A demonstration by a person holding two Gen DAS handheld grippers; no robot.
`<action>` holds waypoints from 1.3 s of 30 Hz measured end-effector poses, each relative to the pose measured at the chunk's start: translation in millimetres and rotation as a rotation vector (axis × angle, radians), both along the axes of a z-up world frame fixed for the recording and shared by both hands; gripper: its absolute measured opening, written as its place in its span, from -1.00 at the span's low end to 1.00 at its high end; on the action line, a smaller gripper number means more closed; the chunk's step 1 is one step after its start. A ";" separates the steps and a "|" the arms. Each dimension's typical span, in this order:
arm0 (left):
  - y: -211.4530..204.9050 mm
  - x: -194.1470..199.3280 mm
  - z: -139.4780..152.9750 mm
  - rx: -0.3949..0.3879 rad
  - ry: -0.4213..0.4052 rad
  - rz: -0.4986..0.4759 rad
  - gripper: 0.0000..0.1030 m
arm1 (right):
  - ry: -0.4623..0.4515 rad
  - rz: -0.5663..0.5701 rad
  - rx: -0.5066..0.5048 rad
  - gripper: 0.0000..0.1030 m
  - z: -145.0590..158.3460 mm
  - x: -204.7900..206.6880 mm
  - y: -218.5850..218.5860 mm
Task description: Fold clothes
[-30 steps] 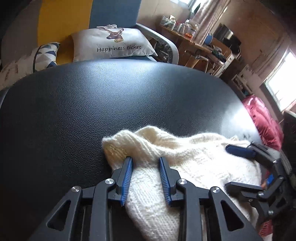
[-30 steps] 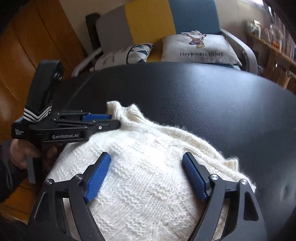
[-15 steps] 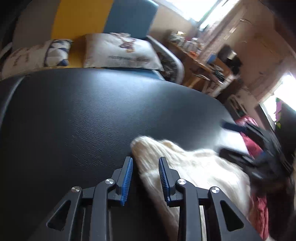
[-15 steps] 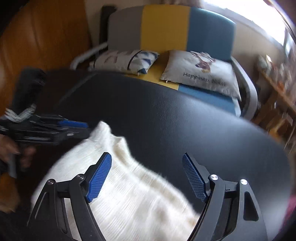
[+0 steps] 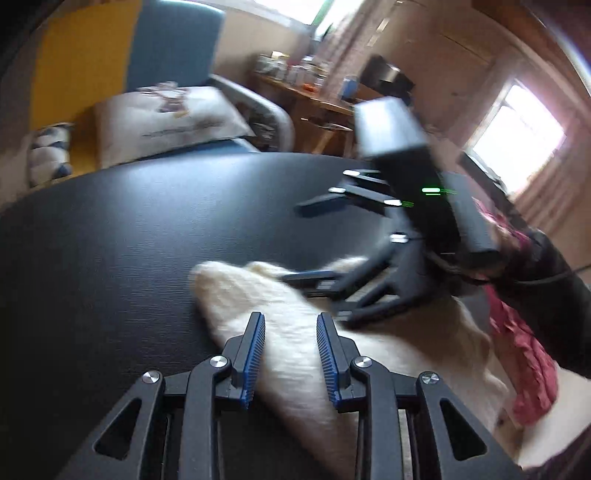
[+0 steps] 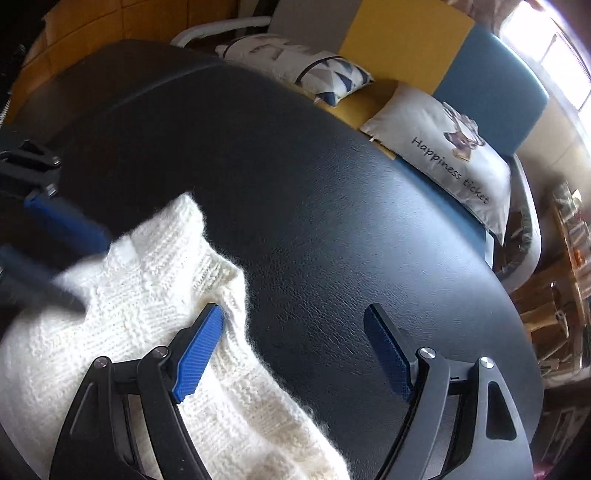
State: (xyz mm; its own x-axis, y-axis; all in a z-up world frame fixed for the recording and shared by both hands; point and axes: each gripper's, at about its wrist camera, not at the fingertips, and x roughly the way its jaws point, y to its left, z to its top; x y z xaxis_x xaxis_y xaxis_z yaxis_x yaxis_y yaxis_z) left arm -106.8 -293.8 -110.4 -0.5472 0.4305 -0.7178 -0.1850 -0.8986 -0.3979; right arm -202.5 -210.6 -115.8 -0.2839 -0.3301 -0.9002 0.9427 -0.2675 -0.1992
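Note:
A white knit sweater (image 5: 295, 354) lies bunched on the black table (image 5: 110, 240). My left gripper (image 5: 290, 325) is shut on a thick fold of the sweater, and the knit fills the gap between the blue pads. In the right wrist view the same gripper (image 6: 90, 273) shows blurred at the sweater's left edge. My right gripper (image 6: 293, 314) stands wide open with nothing pinched. One of its fingers sits over the sweater (image 6: 147, 295) hem and the other over the bare table (image 6: 332, 221). From the left wrist view the right gripper (image 5: 295, 243) hovers tilted just above the sweater's far edge.
A person's dark sleeve (image 5: 546, 280) holds the right gripper. A red garment (image 5: 524, 354) lies at the table's right edge. Behind the table stands a yellow and blue sofa (image 6: 406, 29) with a printed cushion (image 6: 443, 147). A cluttered wooden shelf (image 5: 314, 99) is beyond.
The right gripper has rolled and swung right, from over the sweater's middle to its right edge. The left gripper shifted with the fold still between its pads, and the sweater bunched narrower.

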 end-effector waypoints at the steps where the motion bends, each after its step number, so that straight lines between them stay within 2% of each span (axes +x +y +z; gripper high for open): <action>1: 0.8 -1.0 -4.2 0.006 -0.019 -0.001 -0.45 | 0.013 0.009 0.006 0.58 -1.7 -0.8 -1.7; 4: -2.0 -2.6 -16.7 0.044 -0.076 0.010 -0.44 | 0.029 0.006 0.027 0.61 -7.2 -8.3 -6.5; 5: -4.8 -1.6 -18.4 0.064 -0.085 0.015 -0.44 | 0.026 -0.006 0.029 0.69 -8.9 -11.3 -6.9; 7: -8.1 0.0 -20.5 0.090 -0.098 0.022 -0.44 | 0.008 -0.017 0.029 0.72 -11.2 -17.6 -10.2; 15: -4.5 5.6 -22.8 0.102 -0.116 0.039 -0.44 | -0.004 -0.040 0.027 0.85 -14.2 -27.6 -7.8; 20: -12.0 14.8 -10.8 0.111 -0.080 0.082 -0.44 | 0.000 -0.053 0.020 0.86 -5.6 -22.4 -3.5; 22: -16.0 20.7 -4.9 0.109 -0.062 0.091 -0.45 | 0.045 -0.037 0.013 0.85 4.9 -16.8 1.8; 26: -14.8 28.1 -1.2 0.112 -0.053 0.073 -0.45 | 0.056 -0.009 -0.022 0.85 28.3 -6.5 7.3; 29: -6.2 34.1 0.8 0.104 -0.035 0.054 -0.44 | 0.007 0.029 -0.033 0.85 31.8 -1.8 -1.7; 36: -8.6 26.8 -11.0 0.133 -0.065 0.067 -0.44 | 0.032 0.033 0.042 0.85 -4.7 -2.6 -45.3; 39: -10.7 31.9 -8.2 0.136 -0.058 0.071 -0.44 | -0.027 -0.009 0.012 0.84 -6.4 -13.4 -46.9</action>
